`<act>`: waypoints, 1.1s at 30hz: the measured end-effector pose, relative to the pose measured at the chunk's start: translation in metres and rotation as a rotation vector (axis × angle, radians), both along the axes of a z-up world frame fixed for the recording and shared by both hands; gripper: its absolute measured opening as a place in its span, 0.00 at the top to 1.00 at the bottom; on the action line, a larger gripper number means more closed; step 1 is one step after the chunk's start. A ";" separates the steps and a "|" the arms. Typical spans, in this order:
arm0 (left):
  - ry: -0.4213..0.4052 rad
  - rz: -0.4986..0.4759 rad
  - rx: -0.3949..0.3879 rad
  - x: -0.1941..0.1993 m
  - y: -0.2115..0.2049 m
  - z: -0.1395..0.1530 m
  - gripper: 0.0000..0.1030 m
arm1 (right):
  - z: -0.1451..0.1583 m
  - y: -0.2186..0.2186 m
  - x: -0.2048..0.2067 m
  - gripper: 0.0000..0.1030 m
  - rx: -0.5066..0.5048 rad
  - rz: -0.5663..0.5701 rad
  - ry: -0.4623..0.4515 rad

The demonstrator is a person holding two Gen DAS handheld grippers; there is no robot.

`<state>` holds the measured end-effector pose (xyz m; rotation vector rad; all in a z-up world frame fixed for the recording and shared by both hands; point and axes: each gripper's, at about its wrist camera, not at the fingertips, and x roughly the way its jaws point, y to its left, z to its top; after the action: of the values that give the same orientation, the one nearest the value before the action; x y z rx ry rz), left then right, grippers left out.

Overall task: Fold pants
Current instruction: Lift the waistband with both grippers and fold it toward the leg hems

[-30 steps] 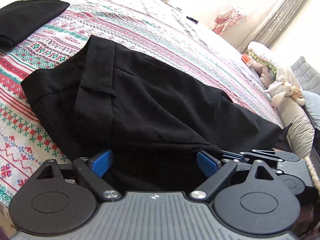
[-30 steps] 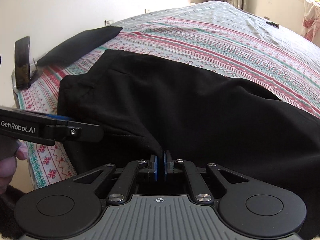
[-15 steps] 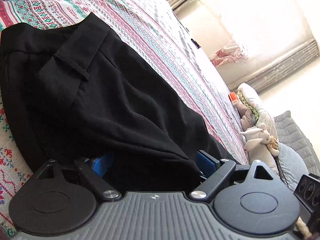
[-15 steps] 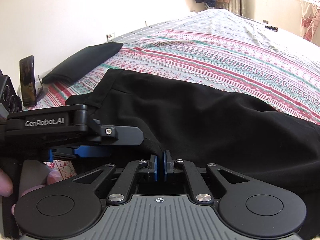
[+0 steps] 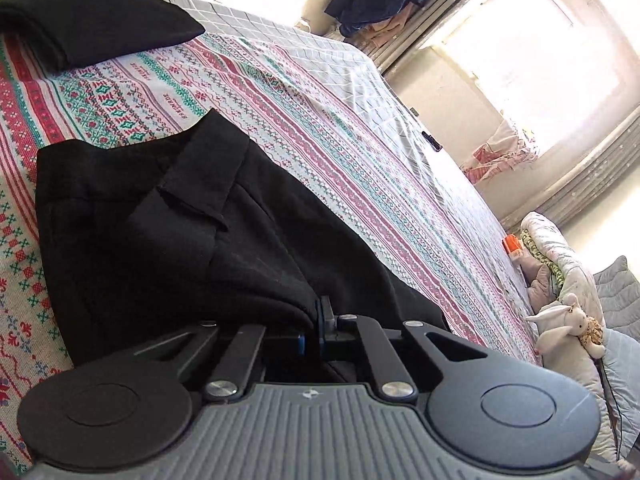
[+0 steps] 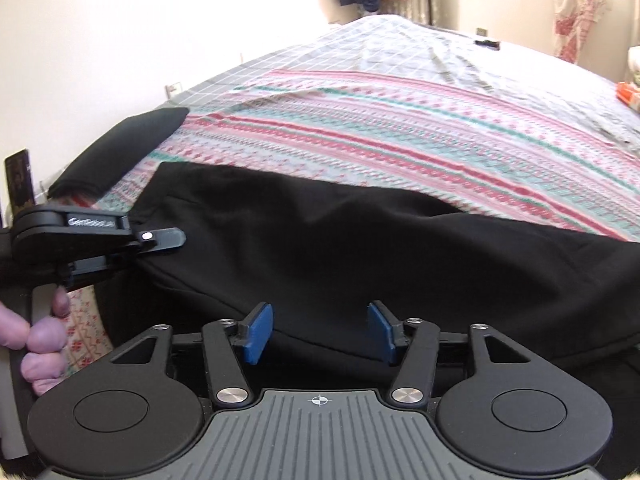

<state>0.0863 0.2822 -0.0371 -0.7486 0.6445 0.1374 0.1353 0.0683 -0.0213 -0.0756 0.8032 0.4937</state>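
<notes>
Black pants [image 5: 168, 240] lie on the patterned bedspread, waistband toward the upper left, and also fill the middle of the right wrist view [image 6: 360, 248]. My left gripper [image 5: 316, 328] is shut on a pinched fold of the pants at their near edge. It also shows from the side in the right wrist view [image 6: 160, 242], held by a hand. My right gripper [image 6: 318, 332] is open, its blue pads [image 6: 258, 334] apart over the near edge of the pants, holding nothing.
A folded black garment [image 5: 80, 28] lies at the bed's far left corner [image 6: 120, 148]. The striped bedspread [image 5: 340, 128] stretches beyond the pants. Stuffed toys [image 5: 564, 324] and cushions sit at the right. A phone [image 6: 18, 180] stands at the left.
My left gripper has closed on a fold of the pants. My right gripper has opened and let go of the fold it held.
</notes>
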 end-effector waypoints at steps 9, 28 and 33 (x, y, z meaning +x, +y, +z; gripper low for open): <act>0.020 0.004 0.044 0.005 -0.001 0.001 0.86 | -0.001 -0.144 0.045 0.40 0.131 -0.429 0.097; -0.042 0.066 0.225 0.024 -0.015 0.022 0.87 | -0.082 -0.238 0.073 0.56 0.666 -0.591 0.399; -0.014 0.077 0.238 0.026 -0.010 0.017 0.87 | -0.084 -0.253 0.076 0.63 0.699 -0.632 0.330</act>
<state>0.1127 0.2718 -0.0204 -0.5446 0.5748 0.2741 0.2113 -0.1843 -0.1054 0.9024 0.8819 0.1594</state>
